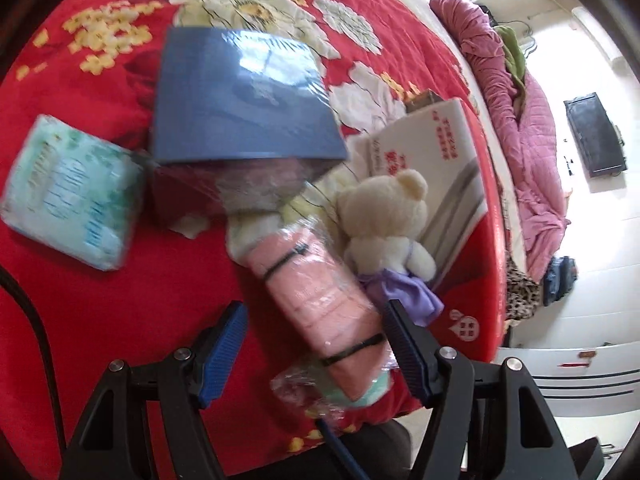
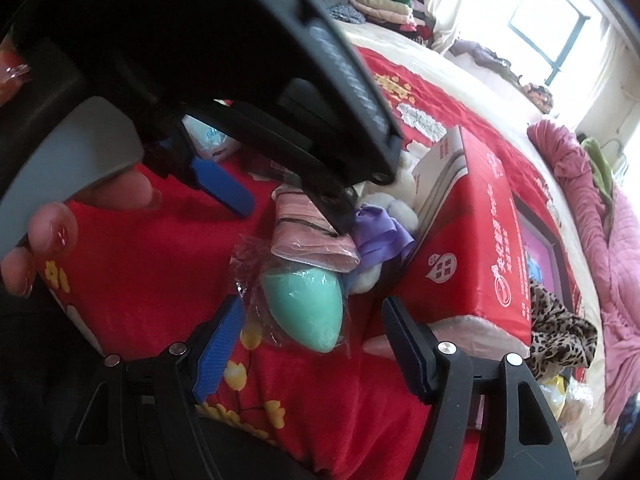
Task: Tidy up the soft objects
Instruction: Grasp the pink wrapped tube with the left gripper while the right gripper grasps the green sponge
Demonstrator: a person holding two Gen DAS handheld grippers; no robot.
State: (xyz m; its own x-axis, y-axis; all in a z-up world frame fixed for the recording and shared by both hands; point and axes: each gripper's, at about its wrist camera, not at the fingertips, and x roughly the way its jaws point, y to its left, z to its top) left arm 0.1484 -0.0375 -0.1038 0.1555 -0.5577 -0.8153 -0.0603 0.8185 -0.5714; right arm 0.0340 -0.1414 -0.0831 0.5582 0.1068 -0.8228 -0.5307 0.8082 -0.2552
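Both tools stand open, gripping nothing: the left tool (image 1: 316,324) straddles a wrapped pink towel roll (image 1: 320,296), the right tool (image 2: 312,320) a bagged green sponge (image 2: 308,312). Beyond, on the red bedspread (image 1: 120,312), sits a cream teddy bear (image 1: 388,220).

Bright window (image 2: 548,36), white wall (image 1: 592,60), pink quilt (image 1: 528,152) heaped on bed.
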